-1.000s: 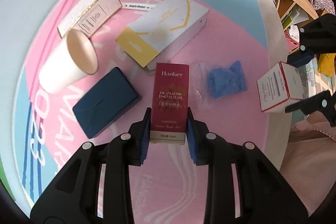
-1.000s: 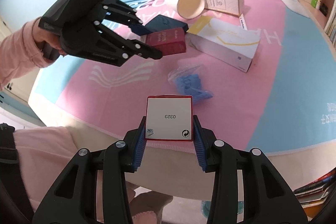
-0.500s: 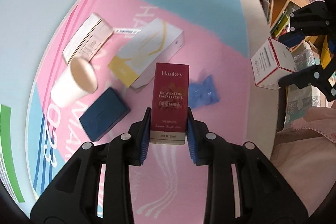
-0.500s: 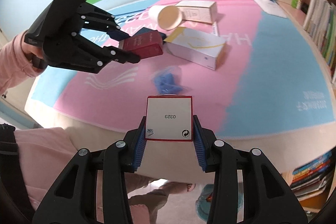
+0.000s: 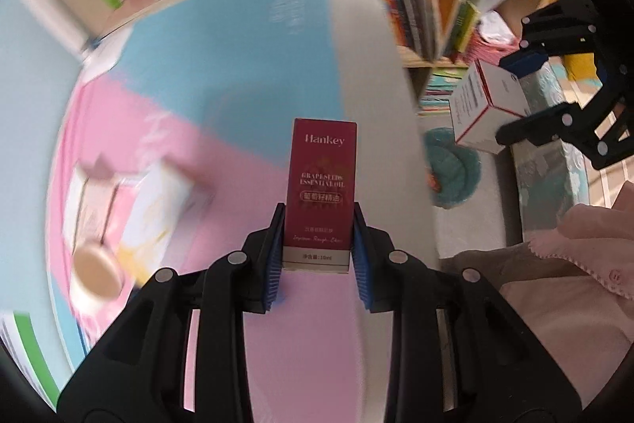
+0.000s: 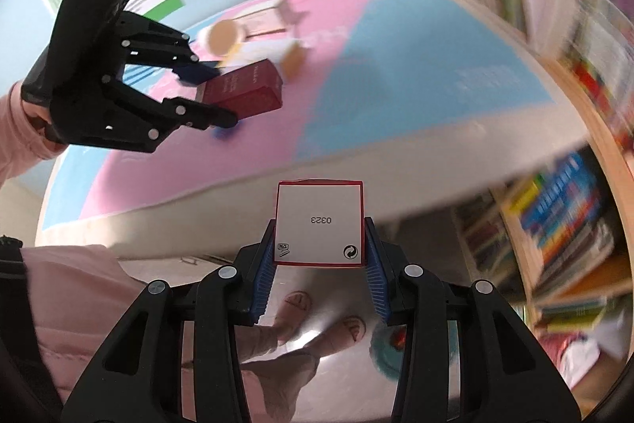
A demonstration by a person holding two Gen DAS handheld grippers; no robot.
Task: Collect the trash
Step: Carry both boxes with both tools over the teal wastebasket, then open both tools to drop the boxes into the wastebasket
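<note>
Red and gold, the oil box (image 5: pixel 320 193) sits tight between the blue pads (image 5: pixel 274 256) of the left gripper (image 5: pixel 319 248), gripped by its bottom end so most of it sticks out in front. The right gripper (image 6: pixel 319 256) squeezes a white box (image 6: pixel 319 222) with red edges the same way, by its two sides. Both boxes are up in the air, off the pink and blue table (image 5: pixel 222 74). I think they are held like this so both can go to a bin in one trip. A teal thing (image 5: pixel 451 169) on the floor could be that bin, but it is too blurry to tell. A second ago both grippers were over the table, and the cup, the blue pack and the other boxes were close under them. Now the views have swung out past the table edge to the bookshelf (image 6: pixel 562 224) and the floor, and everything is smeared from fast moving. The cup (image 5: pixel 95 270) and a long box (image 5: pixel 154 209) lie on the table, far off to the left side.
</note>
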